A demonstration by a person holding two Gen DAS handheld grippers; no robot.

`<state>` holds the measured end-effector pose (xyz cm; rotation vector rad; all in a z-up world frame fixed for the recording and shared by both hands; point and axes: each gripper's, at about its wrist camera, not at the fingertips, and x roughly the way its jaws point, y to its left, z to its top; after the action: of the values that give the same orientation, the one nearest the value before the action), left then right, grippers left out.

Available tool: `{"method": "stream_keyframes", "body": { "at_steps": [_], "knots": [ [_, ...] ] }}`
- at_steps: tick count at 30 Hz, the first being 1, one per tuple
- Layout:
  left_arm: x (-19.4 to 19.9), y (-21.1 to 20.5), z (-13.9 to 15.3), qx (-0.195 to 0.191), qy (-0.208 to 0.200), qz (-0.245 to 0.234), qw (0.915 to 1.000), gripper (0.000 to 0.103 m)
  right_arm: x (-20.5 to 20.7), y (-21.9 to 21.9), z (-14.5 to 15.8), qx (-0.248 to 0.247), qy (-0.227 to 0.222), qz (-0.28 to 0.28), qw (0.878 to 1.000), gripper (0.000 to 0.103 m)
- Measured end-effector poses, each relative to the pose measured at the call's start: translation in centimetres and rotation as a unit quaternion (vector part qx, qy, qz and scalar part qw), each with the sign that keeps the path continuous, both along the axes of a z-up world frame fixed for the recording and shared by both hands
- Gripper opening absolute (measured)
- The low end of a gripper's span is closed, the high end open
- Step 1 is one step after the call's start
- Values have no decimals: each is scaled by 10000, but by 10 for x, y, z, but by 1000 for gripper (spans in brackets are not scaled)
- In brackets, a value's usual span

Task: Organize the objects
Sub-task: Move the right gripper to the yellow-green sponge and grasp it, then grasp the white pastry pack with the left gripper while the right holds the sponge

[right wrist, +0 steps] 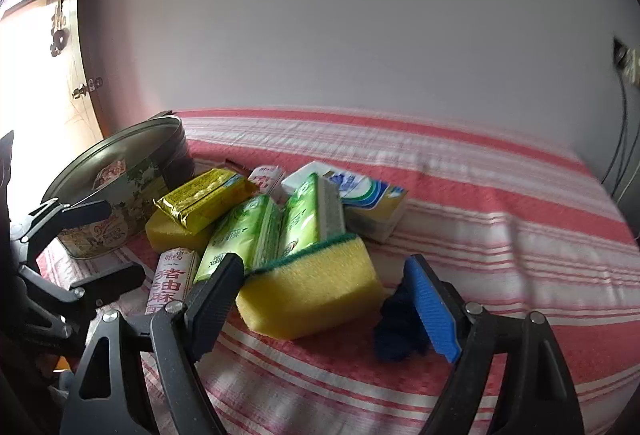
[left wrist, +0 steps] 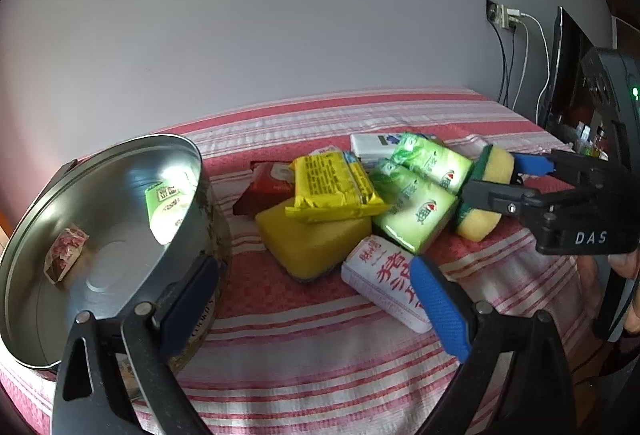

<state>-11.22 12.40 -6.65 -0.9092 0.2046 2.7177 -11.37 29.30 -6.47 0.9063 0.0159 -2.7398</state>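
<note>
1. Firstly, from the left wrist view, the left gripper point(left wrist: 316, 299) has its two fingers spread wide, and nothing is between them. The dark finger point(left wrist: 188, 307) lies against the outside wall of the round metal tin point(left wrist: 100, 235), and the blue finger point(left wrist: 440, 307) is just beside the white packet with red characters point(left wrist: 384, 283).
2. The tin stands tilted on the striped cloth point(left wrist: 320, 355), at the left. Inside it lie a small red-and-white wrapped piece point(left wrist: 64, 255) and a green-labelled pack point(left wrist: 168, 207).
3. Beside the tin is a pile: a yellow foil packet point(left wrist: 336, 187) rests on a yellow sponge point(left wrist: 312, 243), with two green tissue packs point(left wrist: 416, 211) to the right.
4. In the same view the right gripper point(left wrist: 504, 179) is at the far right, around a second sponge point(left wrist: 486, 195).
5. Next, from the right wrist view, the right gripper point(right wrist: 324, 303) has its jaws fully apart. The sponge with the green top point(right wrist: 316, 291) lies on the cloth between the fingers; the dark finger point(right wrist: 216, 299) is at its left end, and the blue finger point(right wrist: 432, 311) stays apart from it.
6. A dark blue cloth piece point(right wrist: 396, 331) lies against the blue finger.
</note>
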Motion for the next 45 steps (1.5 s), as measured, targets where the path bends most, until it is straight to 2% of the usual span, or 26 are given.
{"method": "stream_keyframes", "body": {
  "at_steps": [5,10,12,18,22,25,31,36,39,42,45],
  "knots": [
    [1,2,0,-29,-5,-52,10000,98,5,-8,-2,41,23,184,9998,84],
    [1,2,-1,-67,-22,-70,10000,98,6,-13,-3,249,21,144,9996,84],
    [1,3,-1,-85,-31,-72,9999,98,9,-16,-5,307,29,187,9994,76],
    [1,12,-4,-138,-97,-152,9997,98,11,-11,-8,-26,49,200,9998,67],
    [-1,18,-5,-124,-184,-148,9996,98,19,-5,-5,-272,304,88,9991,66],
    [-4,23,-4,-62,-277,-173,9994,98,32,2,0,-448,698,-114,9965,66],
    [-13,34,-7,65,-564,-224,9981,98,37,3,4,-429,971,-295,9939,66],
    [-15,47,-14,-283,-770,-403,9958,98,36,3,4,-447,937,-286,9942,66],
    [-18,38,-16,-126,-898,-324,9954,95,36,2,3,-435,886,-264,9948,66],
    [-20,23,-21,217,-1103,-335,9931,91,36,2,2,-440,868,-238,9950,66],
    [-14,8,-23,395,-1104,-298,9927,86,35,1,1,-425,833,-196,9954,66]
  ]
}}
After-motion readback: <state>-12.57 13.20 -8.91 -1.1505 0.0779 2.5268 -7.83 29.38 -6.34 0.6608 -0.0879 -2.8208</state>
